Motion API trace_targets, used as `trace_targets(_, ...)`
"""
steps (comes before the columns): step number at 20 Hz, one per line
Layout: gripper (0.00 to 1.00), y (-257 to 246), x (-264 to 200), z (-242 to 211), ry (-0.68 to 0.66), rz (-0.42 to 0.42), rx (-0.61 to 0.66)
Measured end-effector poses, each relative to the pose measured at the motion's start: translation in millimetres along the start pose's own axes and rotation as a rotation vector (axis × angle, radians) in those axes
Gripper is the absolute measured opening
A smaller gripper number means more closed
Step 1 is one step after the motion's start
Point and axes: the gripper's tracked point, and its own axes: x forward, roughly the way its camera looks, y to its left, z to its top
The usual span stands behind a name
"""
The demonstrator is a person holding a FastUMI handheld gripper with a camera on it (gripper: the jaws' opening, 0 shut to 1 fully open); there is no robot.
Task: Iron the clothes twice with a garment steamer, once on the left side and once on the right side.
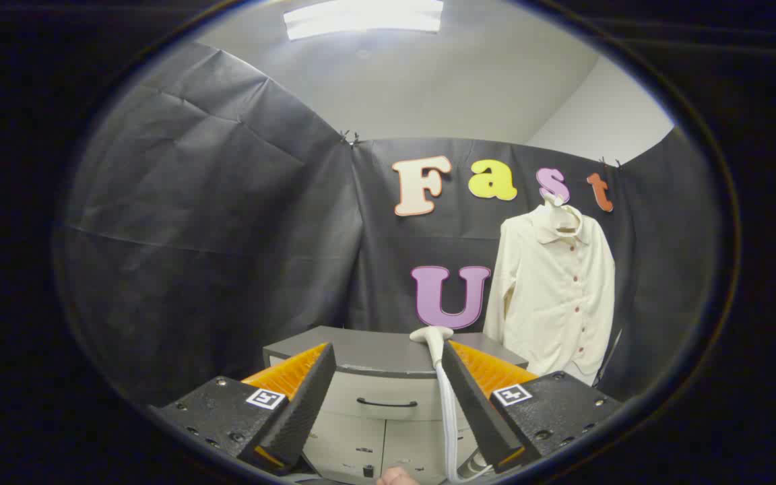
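- Beyond my fingers stands a grey cabinet (368,353), its flat top level with my fingertips and a drawer with a dark handle (388,403) showing in the gap between them.
- My gripper (388,360) is released: both fingers are spread wide apart with nothing pressed between them.
- On the cabinet top, just ahead of my right finger (475,397), sits the white head of the garment steamer (432,335); whether it touches the finger I cannot tell.
- From that head a white hose (448,417) drops down the front of the cabinet, running close along the inner edge of my right finger.
- Further off, beyond and to the right of my right finger, a cream shirt (553,289) hangs on a hanger against the black cloth wall (226,222), buttons facing me and sleeves hanging down.
- The shirt's hem reaches below the level of the cabinet top, beside the cabinet's right end.
- Low between my fingers, a small bit of a finger (396,477) shows.
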Motion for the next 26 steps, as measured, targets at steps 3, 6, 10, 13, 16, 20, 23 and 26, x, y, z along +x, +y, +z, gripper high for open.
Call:
trace_targets(3,0.96,-2.3,2.0,-1.4,0.006,-0.006,-0.005)
trace_targets(6,0.96,-3.2,1.9,-0.7,0.008,-0.008,-0.008)
trace_targets(10,0.96,-4.3,3.5,-0.9,0.010,-0.012,-0.005)
trace_targets(13,0.96,-5.9,4.0,-1.5,0.010,-0.015,0.001)
trace_targets(16,0.96,-6.1,6.4,-4.7,0.016,-0.014,0.009)
trace_targets(20,0.96,-11.3,16.9,-10.4,0.032,-0.020,0.020)
trace_targets(23,0.96,-18.4,27.2,-14.2,0.038,-0.031,0.008)
trace_targets(26,0.96,-26.3,37.9,-18.6,0.040,-0.049,0.004)
